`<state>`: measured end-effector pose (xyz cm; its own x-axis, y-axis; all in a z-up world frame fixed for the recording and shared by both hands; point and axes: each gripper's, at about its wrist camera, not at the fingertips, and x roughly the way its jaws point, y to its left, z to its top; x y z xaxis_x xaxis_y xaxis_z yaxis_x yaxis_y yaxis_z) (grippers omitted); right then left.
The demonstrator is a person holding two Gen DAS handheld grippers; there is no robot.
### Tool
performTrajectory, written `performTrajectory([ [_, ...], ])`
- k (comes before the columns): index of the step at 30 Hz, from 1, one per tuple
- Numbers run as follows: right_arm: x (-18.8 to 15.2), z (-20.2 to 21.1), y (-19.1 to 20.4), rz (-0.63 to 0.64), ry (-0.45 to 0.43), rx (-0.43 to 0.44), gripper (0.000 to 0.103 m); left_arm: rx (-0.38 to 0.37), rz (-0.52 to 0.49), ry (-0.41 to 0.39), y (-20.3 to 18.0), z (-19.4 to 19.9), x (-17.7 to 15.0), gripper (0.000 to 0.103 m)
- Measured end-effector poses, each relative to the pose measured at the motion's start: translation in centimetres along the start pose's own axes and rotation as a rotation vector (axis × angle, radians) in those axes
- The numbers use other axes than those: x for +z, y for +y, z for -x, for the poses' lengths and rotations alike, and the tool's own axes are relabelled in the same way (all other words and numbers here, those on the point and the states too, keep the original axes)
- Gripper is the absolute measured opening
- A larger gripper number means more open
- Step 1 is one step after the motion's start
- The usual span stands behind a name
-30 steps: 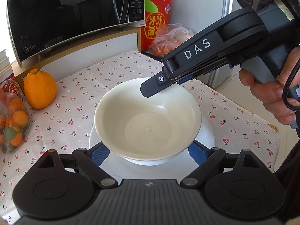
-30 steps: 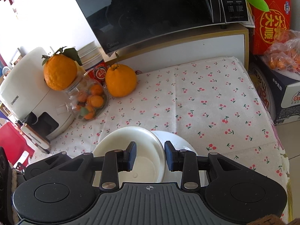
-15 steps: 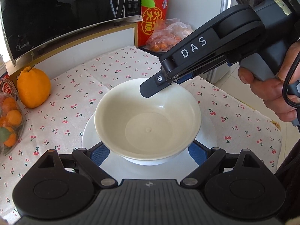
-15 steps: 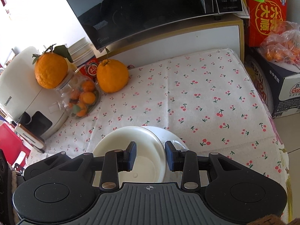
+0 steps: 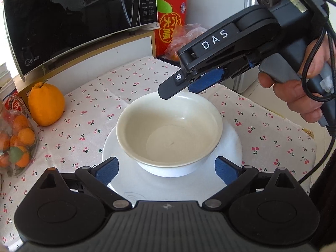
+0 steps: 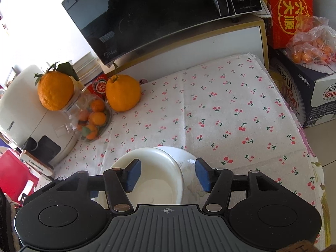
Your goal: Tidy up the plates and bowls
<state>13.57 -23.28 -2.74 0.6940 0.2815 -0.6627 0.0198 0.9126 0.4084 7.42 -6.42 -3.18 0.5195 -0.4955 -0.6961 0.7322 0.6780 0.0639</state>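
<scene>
The right gripper [image 5: 184, 87] is hovering just above the far rim of the bowl [image 5: 168, 134], at twelve o'clock, its jaws having just been opening and pressing on nothing. The left gripper [image 5: 167, 171] is waiting at six o'clock, spread wide, also empty. One bowl is sitting on one plate [image 5: 233, 147], centred on the tablecloth [image 5: 262, 130].

Place: a home kitchen corner.
Appliances: black microwave [image 6: 159, 14] on a white cabinet [image 6: 199, 48]; white cooker [image 6: 23, 109] at the table's left edge.
Table: cherry-print cloth [image 6: 220, 109], loose oranges [image 6: 122, 92], boxed fruit [image 6: 290, 10] beside it.
</scene>
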Motion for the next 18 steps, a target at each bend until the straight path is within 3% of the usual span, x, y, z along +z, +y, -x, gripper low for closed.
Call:
performTrajectory([
  [4,-0.4,0.5,0.1,0.044,-0.031,-0.013,0.062,-0.016,0.041,-0.044,0.8,2.0,-0.8,0.101],
  [7,-0.9,1.1,0.6,0.062,-0.065,-0.044,0.071,-0.02,0.083,-0.047,1.3,3.0,-1.4,0.102],
  [13,-1.9,2.1,2.2,0.009,-0.087,-0.177,0.078,0.099,0.279,0.062,4.0,3.9,-1.9,0.102],
  [18,-4.3,4.3,4.7,0.007,-0.126,-0.254,0.09,0.172,0.426,0.127,5.4,5.1,-2.2,0.103],
])
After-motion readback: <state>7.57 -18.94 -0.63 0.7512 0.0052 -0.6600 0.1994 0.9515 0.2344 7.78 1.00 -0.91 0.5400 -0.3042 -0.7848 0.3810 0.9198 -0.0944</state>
